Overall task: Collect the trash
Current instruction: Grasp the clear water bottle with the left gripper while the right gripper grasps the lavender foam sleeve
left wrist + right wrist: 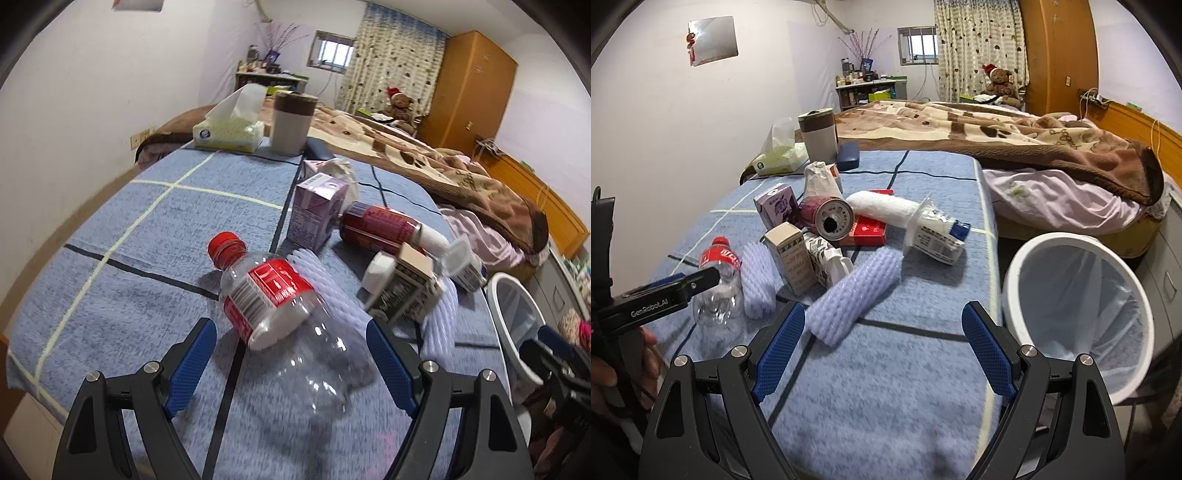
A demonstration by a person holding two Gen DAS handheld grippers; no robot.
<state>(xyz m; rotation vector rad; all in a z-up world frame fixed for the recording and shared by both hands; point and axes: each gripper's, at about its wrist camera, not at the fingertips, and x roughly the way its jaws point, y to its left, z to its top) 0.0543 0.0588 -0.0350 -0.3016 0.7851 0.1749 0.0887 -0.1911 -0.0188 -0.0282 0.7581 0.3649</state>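
Bedroom setting: a blue checked cloth (886,369) covers the work surface, with a bed behind it and a white lined trash bin (1078,314) standing just past the cloth's right edge.

Left gripper (291,365): jaws spread wide, straddling the base of the clear plastic bottle (280,314), which lies on its side with the red cap pointing away. The blue pads (192,369) are not seen touching the bottle. Right gripper (882,354): jaws spread wide, holding nothing, hovering over bare cloth near the bin.

Positions relative to the bottle:
- Just beside it, a lilac foam net sleeve (759,280).
- Beyond the sleeve, small cartons (792,258) and a second foam sleeve (853,299).
- Farther back, a purple carton (317,214), a red can (380,227) on its side, and crumpled white wrappers (886,210).

Probable faults:
1. The bottle is thin, smooth and empty. Closing on its rounded base may squeeze it forward out of the jaws, or crush it.
2. A squirted bottle would likely knock the adjacent sleeve and cartons.
3. Carrying the bottle to the bin crosses the pile and the right gripper; a low path risks a collision.
4. The bin tilts toward the cloth; a rim strike may tip it.
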